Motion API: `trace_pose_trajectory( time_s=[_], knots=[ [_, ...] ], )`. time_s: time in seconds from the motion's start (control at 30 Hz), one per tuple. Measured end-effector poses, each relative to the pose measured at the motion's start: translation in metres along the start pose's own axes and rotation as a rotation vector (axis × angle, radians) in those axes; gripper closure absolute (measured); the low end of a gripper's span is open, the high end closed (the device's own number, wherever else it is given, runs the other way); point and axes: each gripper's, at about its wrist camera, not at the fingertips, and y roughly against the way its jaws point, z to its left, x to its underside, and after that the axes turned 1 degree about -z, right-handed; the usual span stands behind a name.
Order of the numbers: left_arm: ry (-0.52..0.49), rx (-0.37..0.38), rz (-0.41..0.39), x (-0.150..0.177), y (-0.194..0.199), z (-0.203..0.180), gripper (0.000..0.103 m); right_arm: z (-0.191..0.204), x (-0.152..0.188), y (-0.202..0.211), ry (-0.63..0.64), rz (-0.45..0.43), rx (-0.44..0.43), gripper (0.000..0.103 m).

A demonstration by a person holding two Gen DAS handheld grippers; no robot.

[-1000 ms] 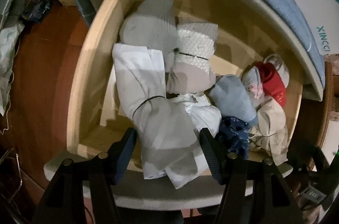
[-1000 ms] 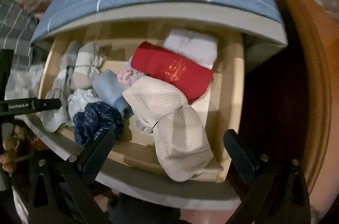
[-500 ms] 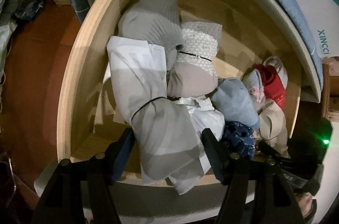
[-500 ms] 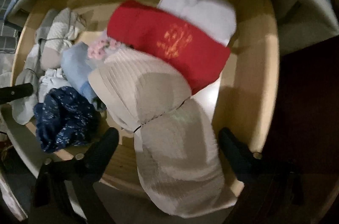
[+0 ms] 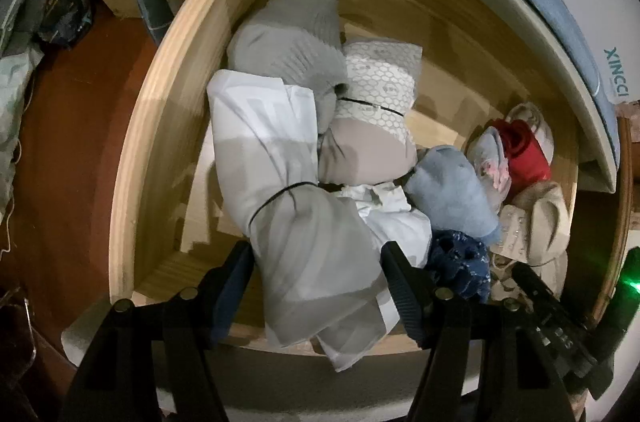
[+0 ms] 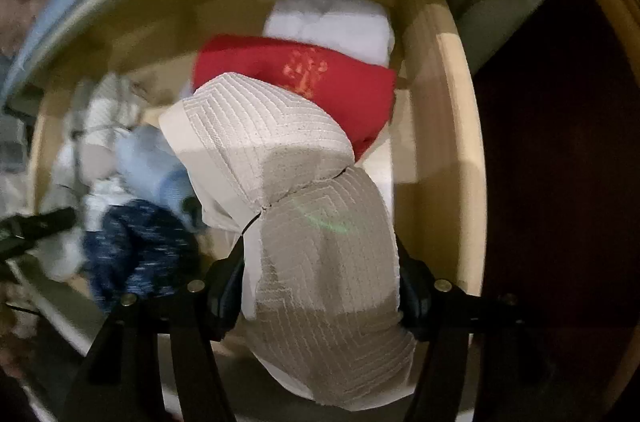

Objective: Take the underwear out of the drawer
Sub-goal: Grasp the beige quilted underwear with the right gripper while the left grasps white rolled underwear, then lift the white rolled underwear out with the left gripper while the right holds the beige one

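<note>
1. Near the front right corner of the wooden drawer [image 6: 460,126], the beige ribbed bundle [image 6: 320,254] is lying tied round its middle by a thin band, with its near half sticking out over the front edge, which is giving the fingers something to close on.
2. The right hand-held gripper [image 6: 322,282] is pointing steeply down over that overhanging half; its jaws have just been closing, and the dark fingers [image 6: 226,286] are now sitting on either flank of the bundle and appear to be pinching it, though the cloth is hiding the pads.
3. Behind the bundle, a red folded piece [image 6: 320,82] and a white one [image 6: 332,26] are lying against the back, with a light blue roll [image 6: 152,162] and a dark blue speckled roll [image 6: 136,242] to the left, blurred in this view.
4. On the drawer's left side, the white banded bundle [image 5: 304,222] is likewise hanging over the front edge, and the left hand-held gripper [image 5: 316,286] is straddling its lower end with jaws spread; whether the pads are touching the cloth I cannot tell.
5. Judging by this, both bundles are being readied for lifting, neither yet clear of the drawer.
</note>
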Motion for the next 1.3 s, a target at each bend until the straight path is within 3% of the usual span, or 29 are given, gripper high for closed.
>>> trace_pose_trajectory(
  time_s=[0.17,0.4,0.53,0.73,1.3],
  knots=[
    [-0.009,0.018,-0.005,0.0,0.0,0.001,0.036,-0.012,0.017,0.022,-0.054,-0.096,0.004,0.043],
    [-0.068,0.003,-0.039,0.006,0.01,0.002,0.053,-0.025,0.032,0.035,-0.103,-0.115,-0.008,0.043],
    [-0.106,-0.017,-0.059,0.01,0.017,0.002,0.066,-0.023,0.023,0.032,-0.07,-0.109,0.024,0.043],
    [-0.128,-0.008,-0.066,0.011,0.024,0.005,0.074,-0.012,0.001,0.036,-0.037,-0.128,0.055,0.043],
    [-0.181,0.015,-0.096,0.01,0.049,0.003,0.082,0.012,-0.003,0.021,-0.042,-0.139,0.079,0.043]
  ],
)
